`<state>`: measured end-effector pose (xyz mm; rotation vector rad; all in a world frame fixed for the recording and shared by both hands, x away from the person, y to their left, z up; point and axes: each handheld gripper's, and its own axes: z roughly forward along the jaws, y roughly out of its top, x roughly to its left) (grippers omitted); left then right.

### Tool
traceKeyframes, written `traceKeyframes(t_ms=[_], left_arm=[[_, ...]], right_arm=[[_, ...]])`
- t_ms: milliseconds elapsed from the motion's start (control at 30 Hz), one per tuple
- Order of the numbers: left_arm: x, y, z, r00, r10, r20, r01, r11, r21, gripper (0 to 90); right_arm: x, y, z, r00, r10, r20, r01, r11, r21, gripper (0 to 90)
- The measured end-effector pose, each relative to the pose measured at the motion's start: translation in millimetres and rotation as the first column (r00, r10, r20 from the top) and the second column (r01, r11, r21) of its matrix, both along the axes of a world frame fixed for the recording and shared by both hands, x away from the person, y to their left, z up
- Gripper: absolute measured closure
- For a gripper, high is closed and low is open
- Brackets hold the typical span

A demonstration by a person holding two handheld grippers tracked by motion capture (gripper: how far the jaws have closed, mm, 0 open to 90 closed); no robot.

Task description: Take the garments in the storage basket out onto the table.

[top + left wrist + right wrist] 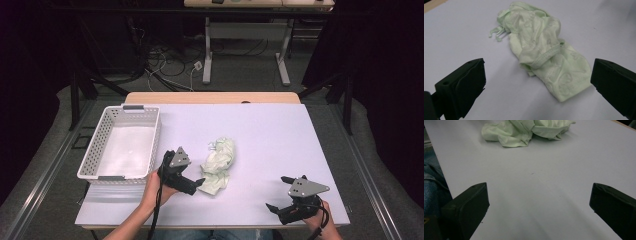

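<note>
One pale green cloth (218, 164) lies bunched up in the middle of the white tabletop (280, 135). In the high view, a white basket (121, 142) sits well to the left of the cloth, with nothing in it. The left hand-held gripper (196, 184) is just beside the near left corner of the cloth, maybe touching it. The right hand-held gripper (279, 192) is well apart from the cloth, off to its right and nearer the person. Its jaws are wide open and hold nothing.

In the left gripper view, the cloth (544, 55) lies just ahead of the left hand-held gripper (537, 82). Its near corner reaches into the gap between the two jaws. The jaws are wide open and hold nothing. I think the jaws could close on just a thin edge, because the cloth is soft and floppy. Then it could slip out or drag along. The little strings at the cloth's far end could also snag.

In the right gripper view, the cloth (524, 131) is far ahead of the right hand-held gripper (537, 202). Bare tabletop lies between them.
</note>
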<state>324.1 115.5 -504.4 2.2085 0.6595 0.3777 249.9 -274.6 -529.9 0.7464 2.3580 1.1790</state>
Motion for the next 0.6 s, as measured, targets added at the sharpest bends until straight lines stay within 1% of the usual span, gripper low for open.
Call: traceKeyframes(t_ms=[67, 167, 267, 333, 433, 600], left_arm=[[-4.4, 4.2, 1.9, 0.9999, 0.005, 0.011, -0.005, 1.0, 0.005, 0.0], [-10.9, 9.2, 2.8, 0.9998, 0.012, 0.014, -0.012, 0.9999, 0.005, 0.0], [-16.7, 12.9, 3.2, 0.9993, 0.011, 0.034, -0.012, 0.9997, 0.023, 0.0], [-20.2, 15.4, 3.3, 0.9992, 0.014, 0.037, -0.015, 0.9996, 0.026, 0.0], [-24.8, 19.0, 3.9, 0.9993, 0.016, 0.034, -0.017, 0.9994, 0.03, 0.0], [-30.8, 25.0, 4.1, 0.9985, 0.025, 0.049, -0.026, 0.9992, 0.03, 0.0]], right_arm=[[0.1, 0.2, -0.1, 1.0, -0.001, 0.0, 0.001, 1.0, -0.002, 2.0], [0.1, 0.3, -0.2, 1.0, 0.002, 0.001, -0.002, 1.0, -0.005, 2.0], [0.5, 0.6, -0.1, 1.0, 0.003, 0.002, -0.003, 1.0, -0.005, 2.0], [0.5, 0.8, -0.7, 1.0, -0.007, -0.001, 0.007, 1.0, -0.013, 2.0], [1.0, 0.1, -0.5, 1.0, -0.006, 0.001, 0.006, 1.0, -0.009, 2.0], [0.5, -0.6, -0.2, 1.0, -0.003, -0.006, 0.003, 1.0, -0.009, 2.0]])
